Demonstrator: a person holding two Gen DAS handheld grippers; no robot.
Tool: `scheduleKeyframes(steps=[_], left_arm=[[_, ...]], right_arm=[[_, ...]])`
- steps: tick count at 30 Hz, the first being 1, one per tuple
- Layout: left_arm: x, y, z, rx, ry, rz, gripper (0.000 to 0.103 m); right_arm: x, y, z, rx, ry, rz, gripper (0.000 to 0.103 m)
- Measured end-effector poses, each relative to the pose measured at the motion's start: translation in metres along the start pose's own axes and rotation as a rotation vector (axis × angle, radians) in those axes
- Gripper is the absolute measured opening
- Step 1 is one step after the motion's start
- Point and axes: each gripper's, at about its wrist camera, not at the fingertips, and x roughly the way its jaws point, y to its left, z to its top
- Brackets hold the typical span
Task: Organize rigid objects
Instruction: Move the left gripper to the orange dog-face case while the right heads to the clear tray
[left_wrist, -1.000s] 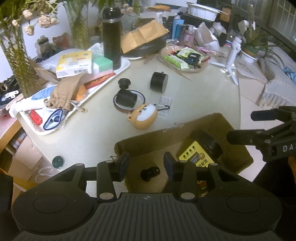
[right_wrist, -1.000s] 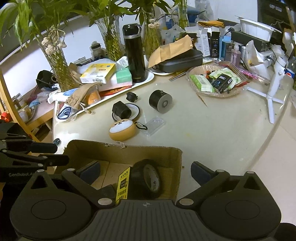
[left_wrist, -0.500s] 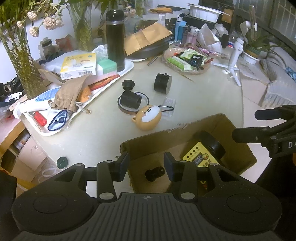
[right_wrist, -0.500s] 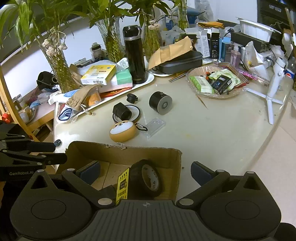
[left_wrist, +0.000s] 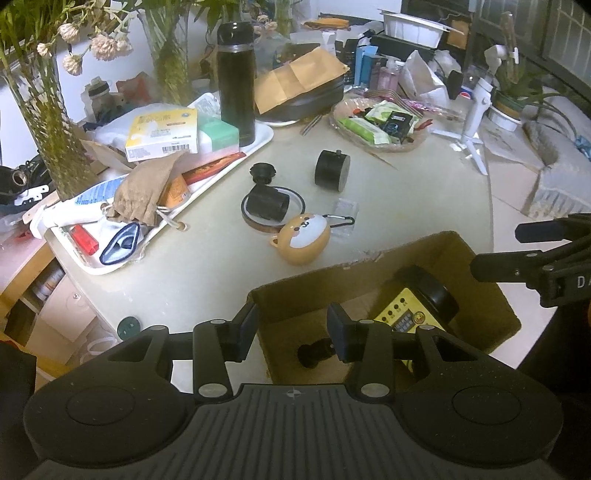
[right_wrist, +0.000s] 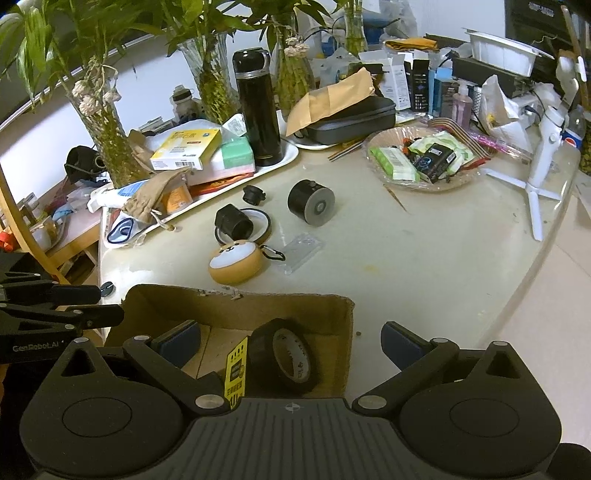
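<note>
An open cardboard box (left_wrist: 369, 258) (right_wrist: 236, 299) sits at the table's near edge. It holds a black tape roll (right_wrist: 284, 354) (left_wrist: 432, 291), a yellow card (right_wrist: 236, 365) (left_wrist: 402, 321) and a small black part (left_wrist: 314, 354). My left gripper (left_wrist: 291, 328) hovers over the box's left wall, open, nothing between its fingers. My right gripper (right_wrist: 291, 341) hangs open and wide above the tape roll. Beyond the box lie an orange dog-face case (left_wrist: 303, 240) (right_wrist: 236, 260), a clear plastic case (right_wrist: 301, 251), a black cylinder (left_wrist: 332, 170), a black tube on a round ring (left_wrist: 267, 203) and a small black cap (left_wrist: 262, 173).
A white tray (left_wrist: 258, 147) at the back left carries boxes, a tan pouch and a tall black flask (left_wrist: 236, 74). A basket of packets (left_wrist: 380, 122) stands at the back right beside a white tripod (left_wrist: 472, 122). Glass vases with plants line the rear.
</note>
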Motion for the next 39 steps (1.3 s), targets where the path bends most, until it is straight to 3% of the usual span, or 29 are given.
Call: scheduleKeyframes(steps=[18, 24, 25, 26, 28, 33, 39], left_arm=[[0.015, 0.004, 0.014, -0.014, -0.040, -0.026, 0.041], [0.022, 0.008, 0.019, -0.022, -0.038, -0.030, 0.041], [0.023, 0.009, 0.020, -0.022, -0.039, -0.030, 0.044], [0.024, 0.010, 0.021, -0.021, -0.042, -0.028, 0.055], [0.026, 0.012, 0.023, -0.018, -0.054, -0.024, 0.067], [0.037, 0.014, 0.030, 0.011, -0.051, -0.027, 0.068], [0.058, 0.017, 0.039, 0.034, -0.022, -0.090, 0.068]], right_arm=[[0.005, -0.014, 0.005, 0.007, -0.010, -0.020, 0.103], [0.018, -0.026, 0.014, 0.051, -0.019, 0.020, 0.103], [0.020, -0.027, 0.015, 0.055, -0.023, 0.027, 0.103], [0.022, -0.028, 0.017, 0.054, -0.027, 0.032, 0.103], [0.027, -0.028, 0.021, 0.051, -0.031, 0.034, 0.103], [0.040, -0.029, 0.029, 0.034, -0.040, 0.049, 0.103], [0.052, -0.032, 0.039, 0.035, -0.046, 0.056, 0.103]])
